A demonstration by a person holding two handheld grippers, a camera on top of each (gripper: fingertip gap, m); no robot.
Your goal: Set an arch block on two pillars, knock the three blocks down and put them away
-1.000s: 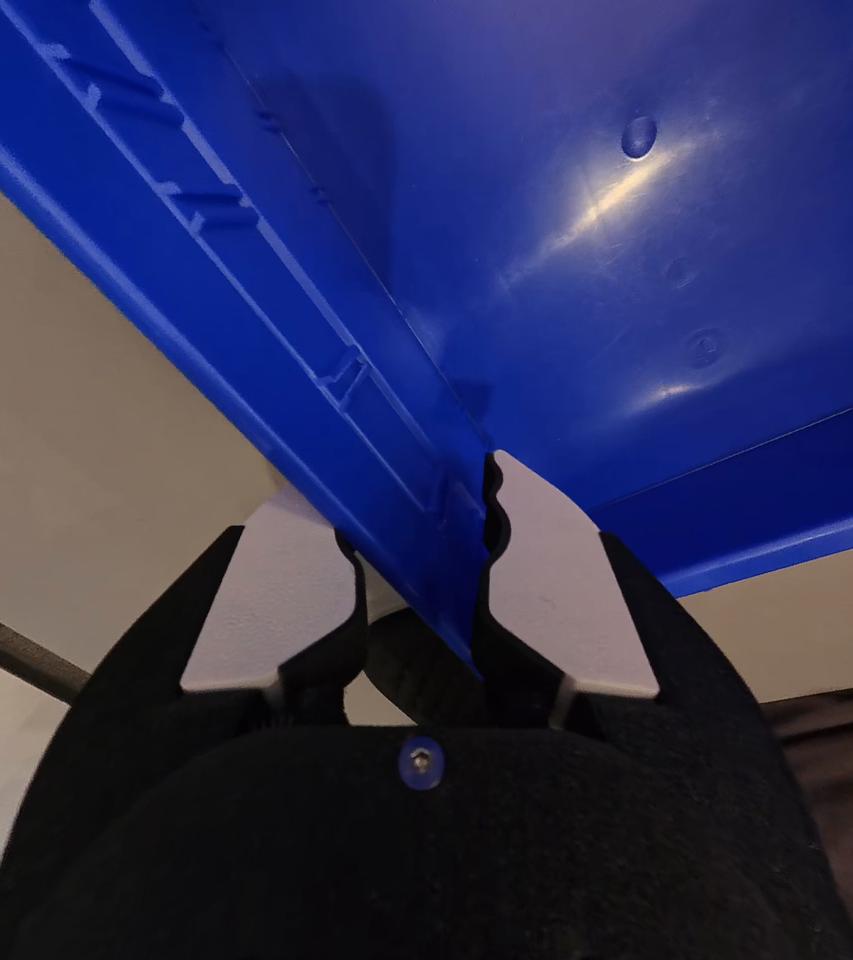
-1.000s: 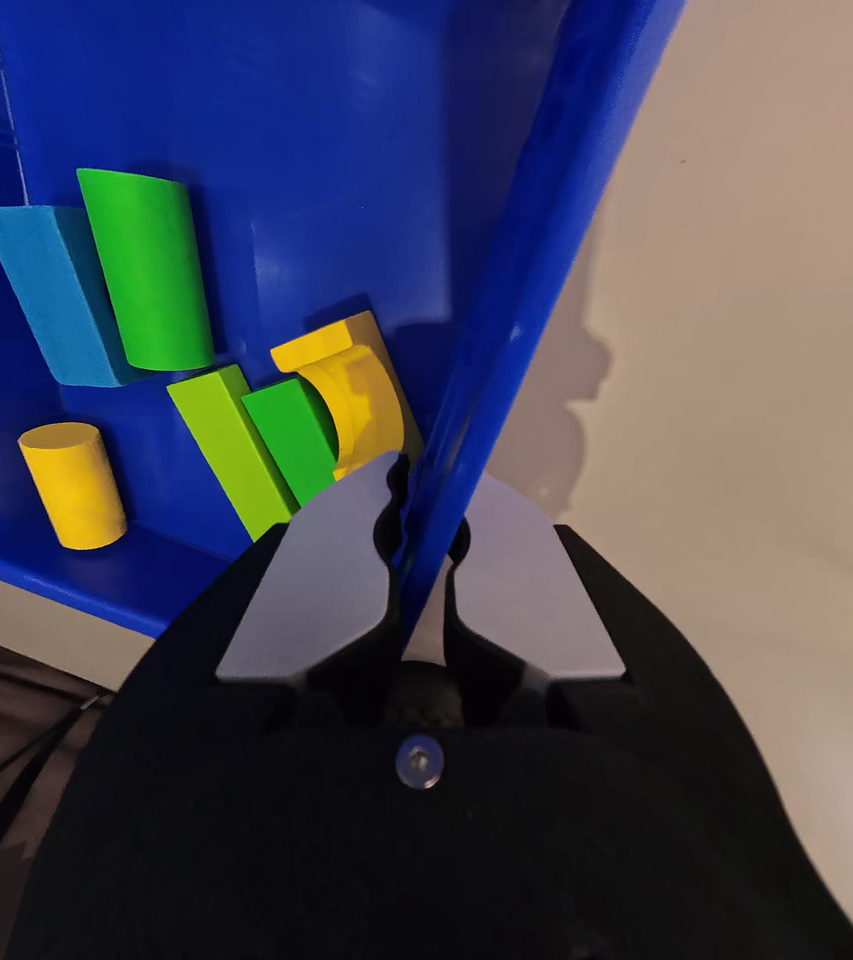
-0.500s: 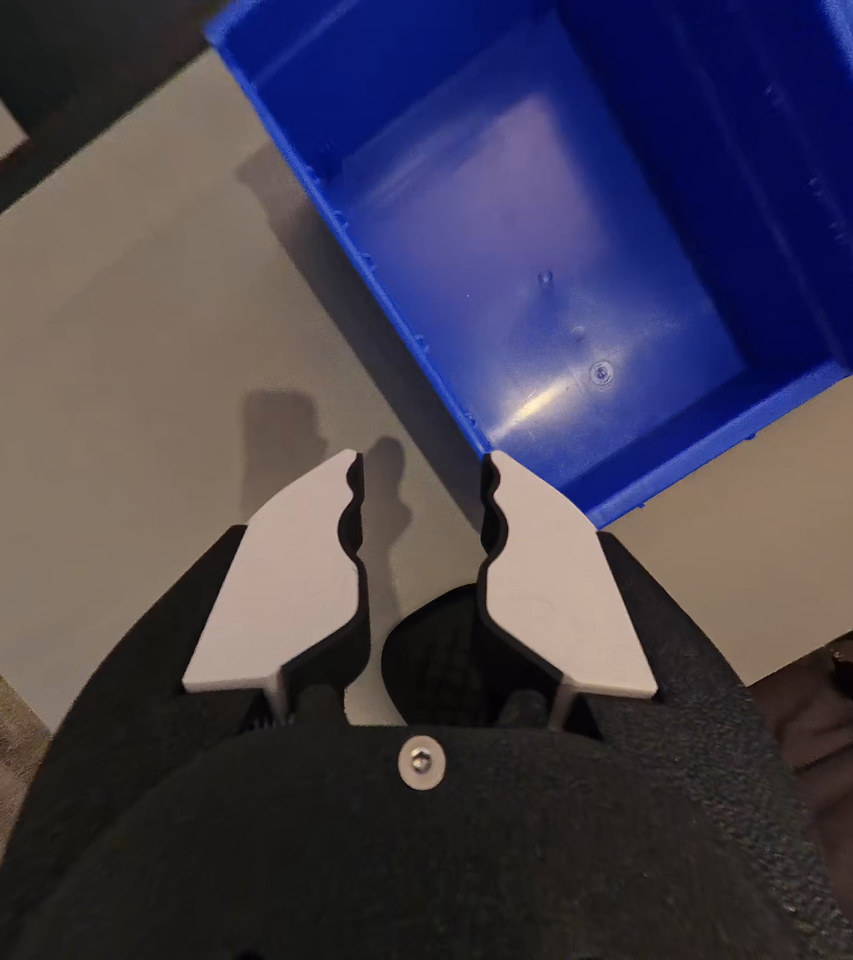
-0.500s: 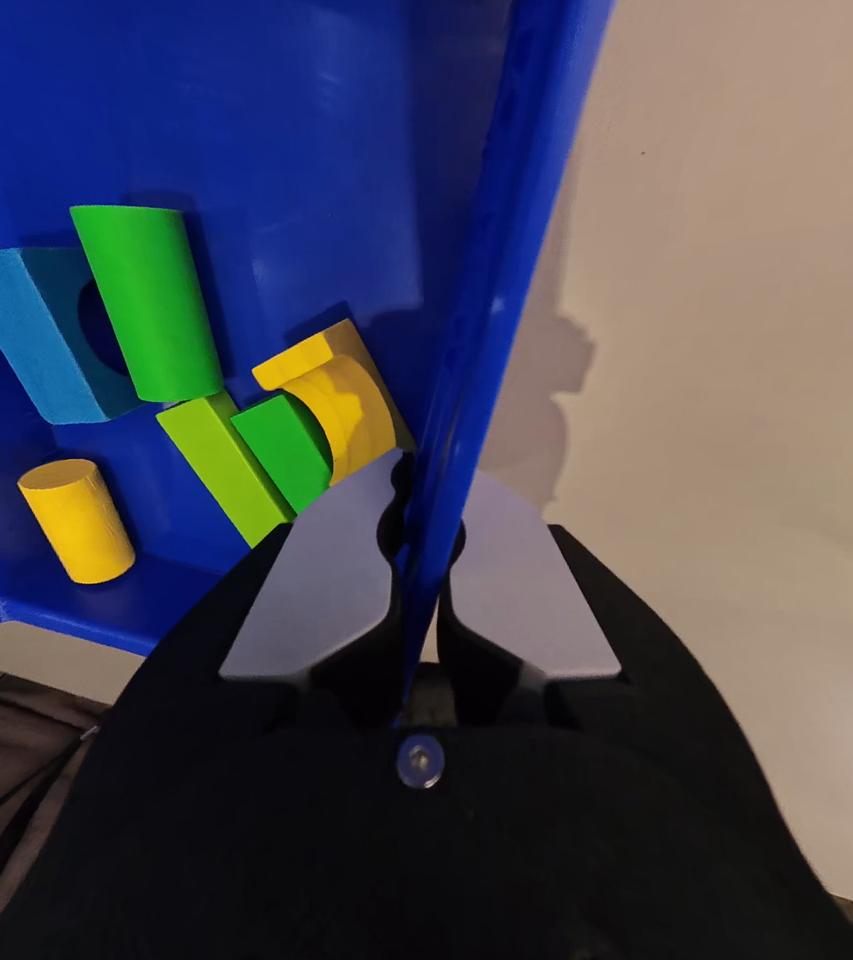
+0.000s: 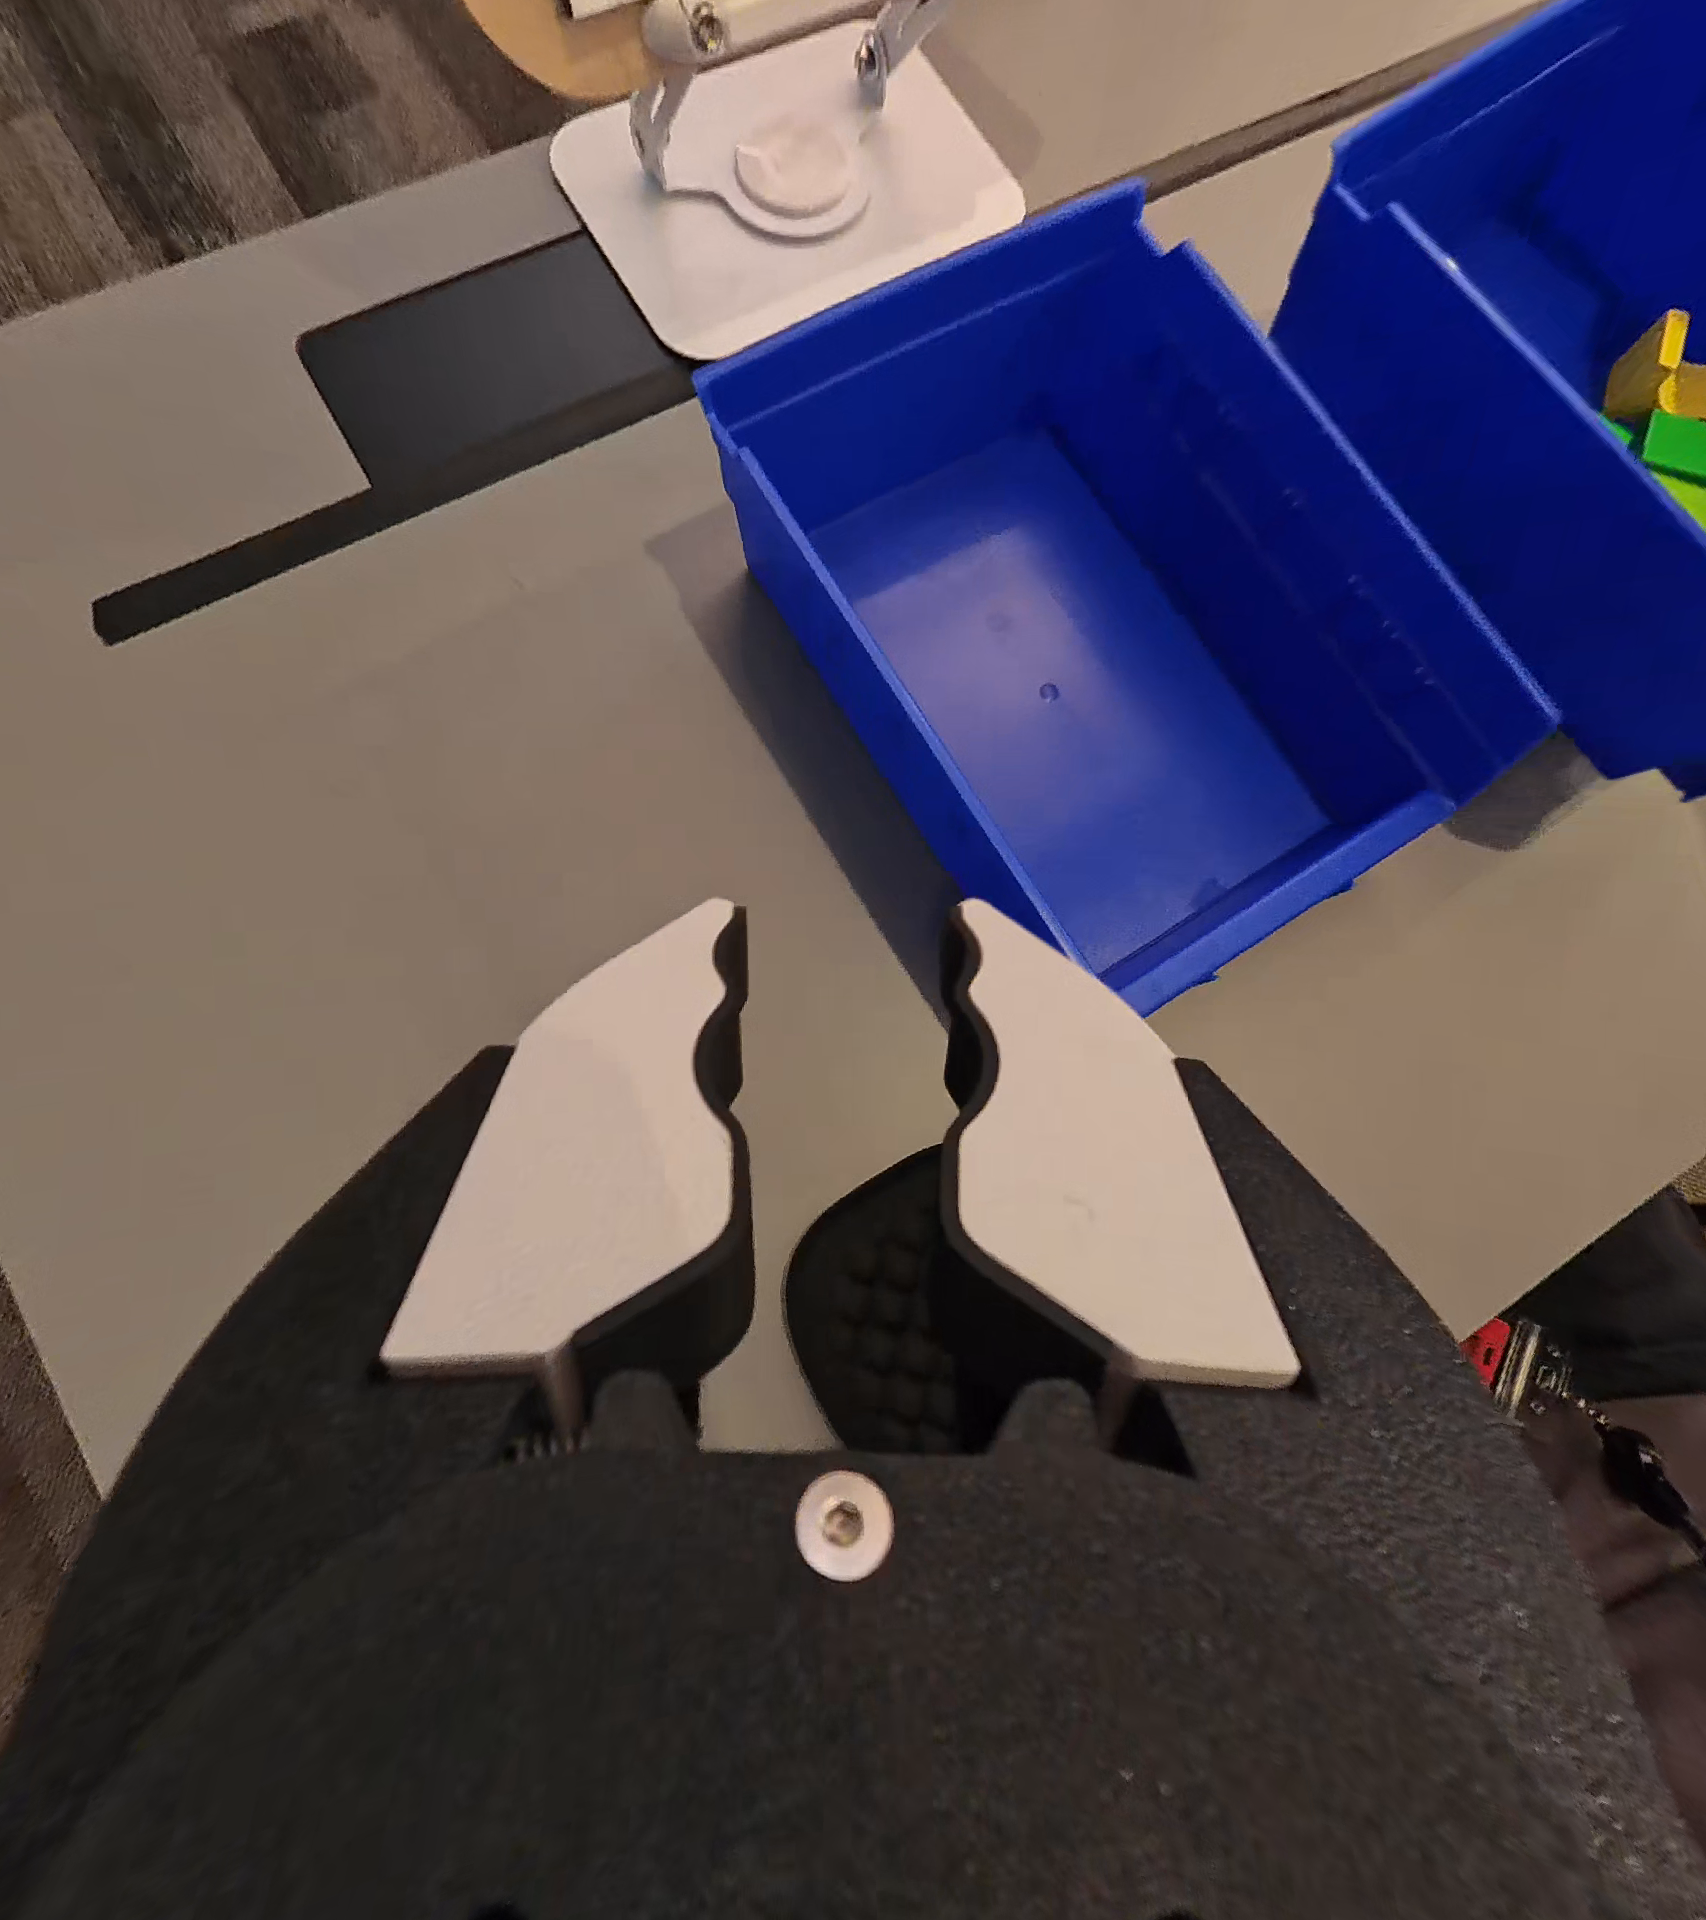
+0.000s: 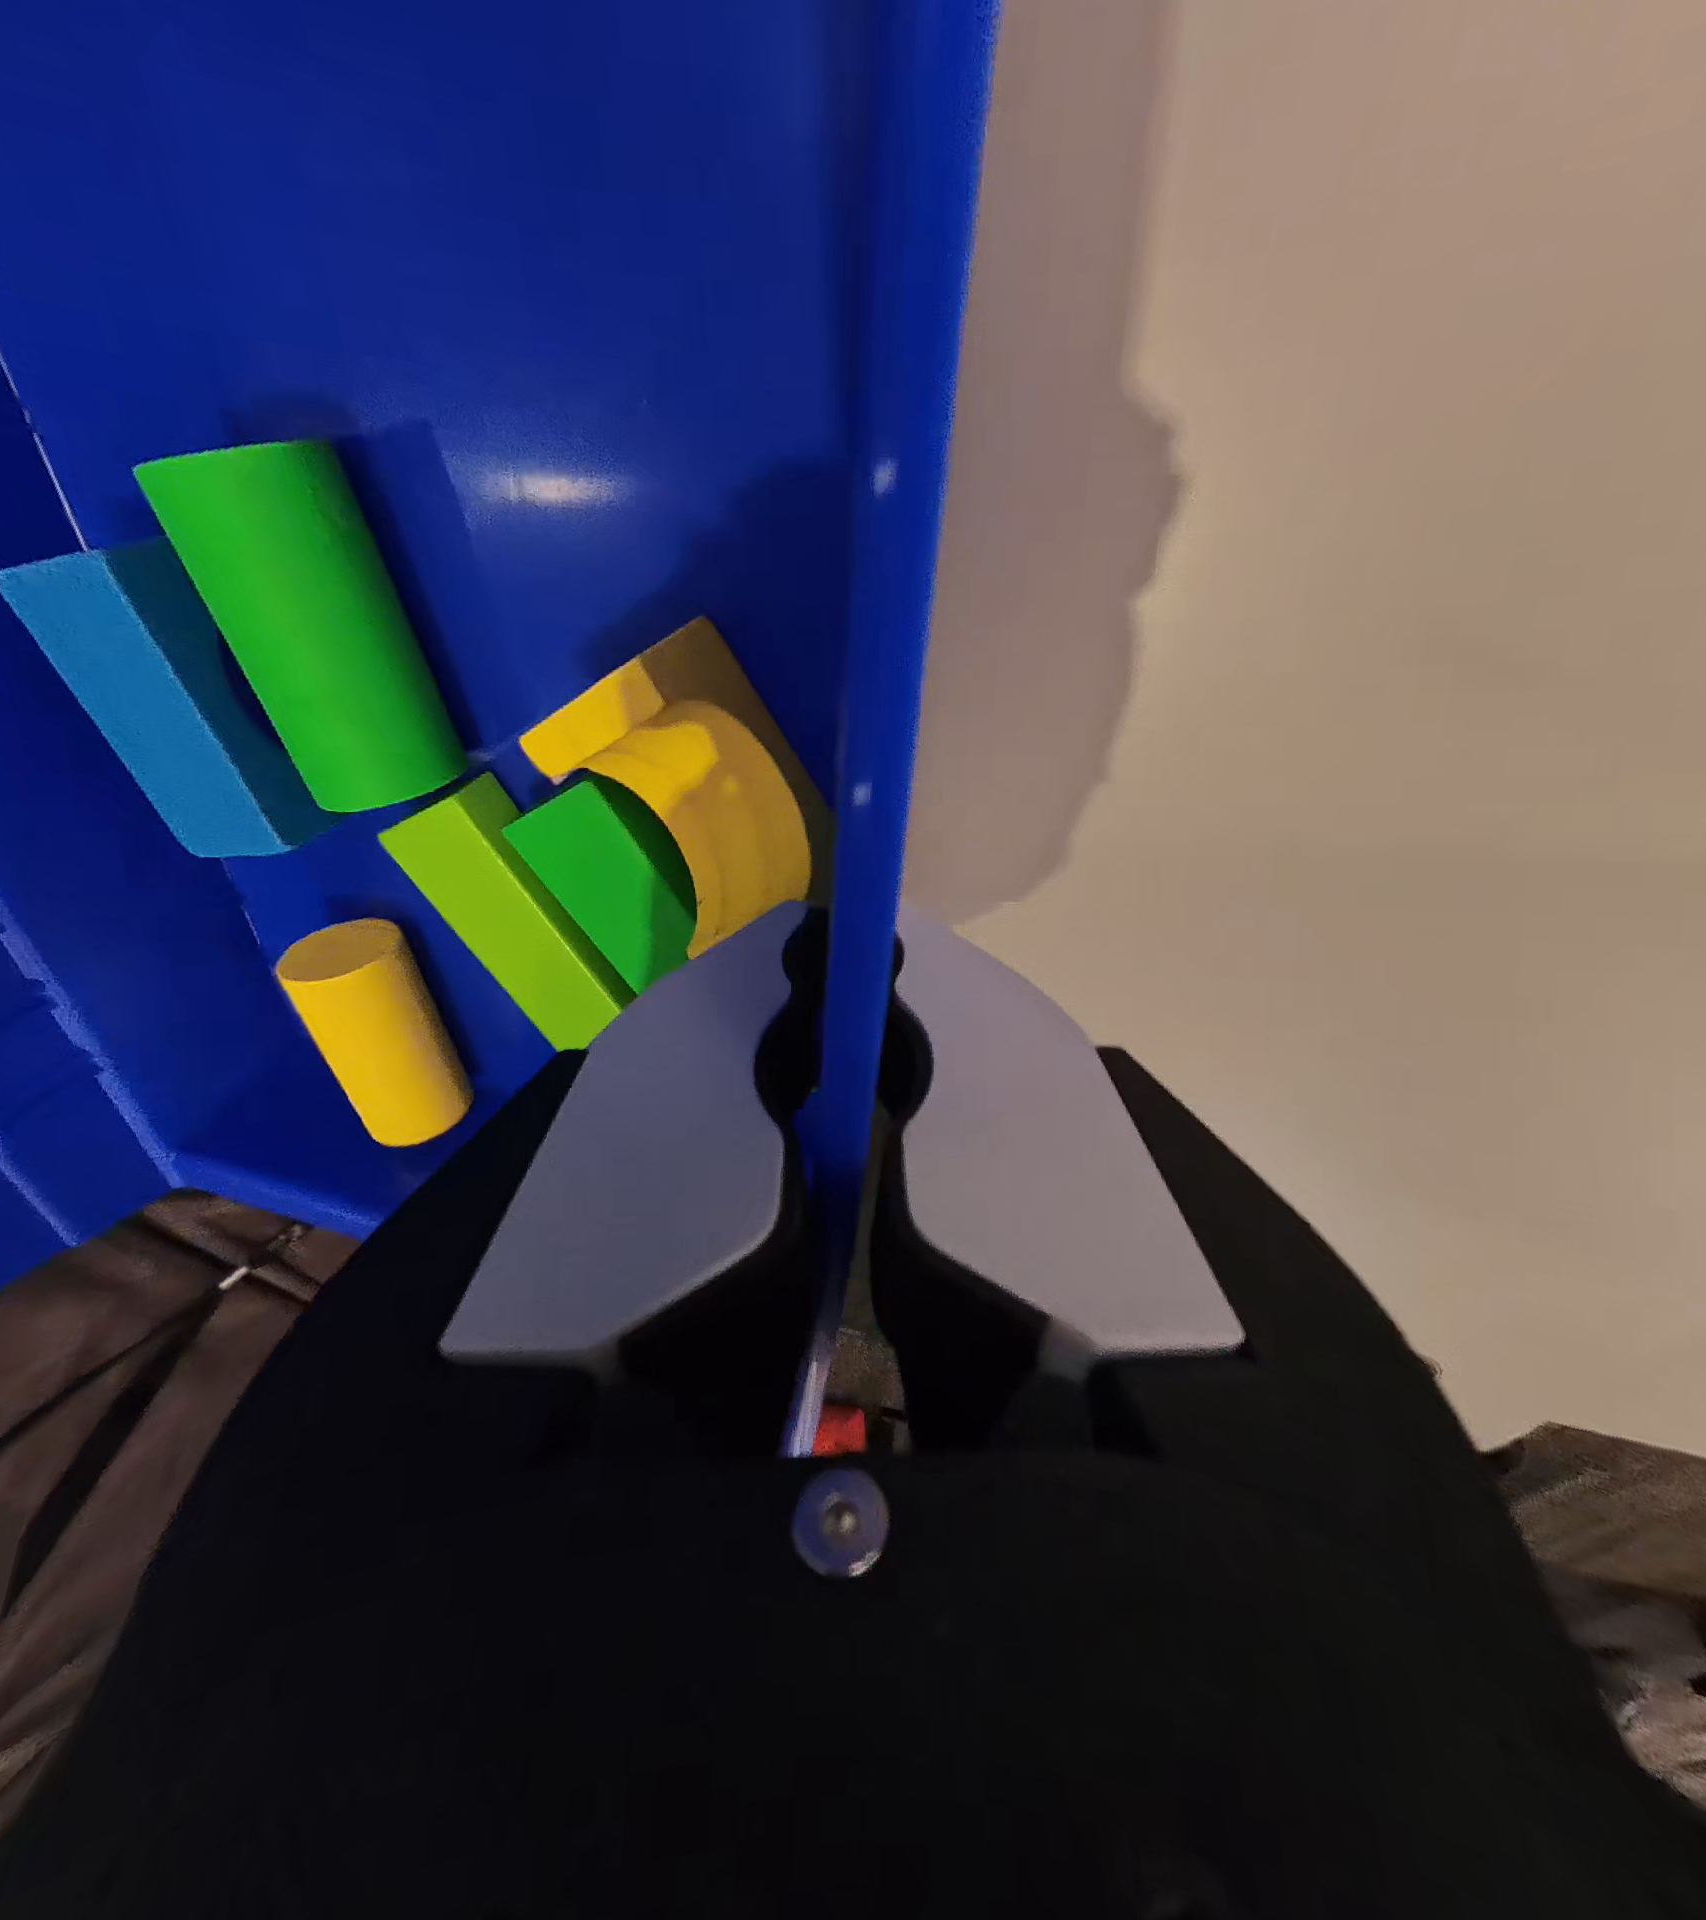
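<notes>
Now, right claw: the right gripper [image 6: 844, 935] is clamped on the side wall of the blue bin with blocks [image 6: 906, 520], one finger inside, one outside, the wall running up the middle of the right wrist view.
Left claw: the left gripper [image 5: 844, 920] holds nothing; its jaws stand at a moderate gap over bare grey table [image 5: 361, 831] in the lower centre of the left wrist view.
Just past the right claw: the yellow arch block [image 6: 714, 790] lies against the held wall, with a dark green block [image 6: 610, 883] tucked into its curve and a light green bar [image 6: 496, 914] touching that one.
Farther left in that view: a green cylinder [image 6: 309, 623] leans over a blue block [image 6: 142, 707]; a short yellow cylinder [image 6: 376, 1029] lies apart, lower left.
Beyond the left claw: an empty blue bin [image 5: 1088, 665] sits centre right; the filled bin shows at the upper right edge, seemingly tilted. A white stand base [image 5: 787, 197] is at top centre.
Step in hand: judging by the blocks all in the bin and none on the table, this looks like either the start or the close of the task; I cannot tell which.
Next move: if building is ahead, the bin needs setting down and the grip released, then two pillars picked out; the arch is wedged by the dark green block, so free that first.
</notes>
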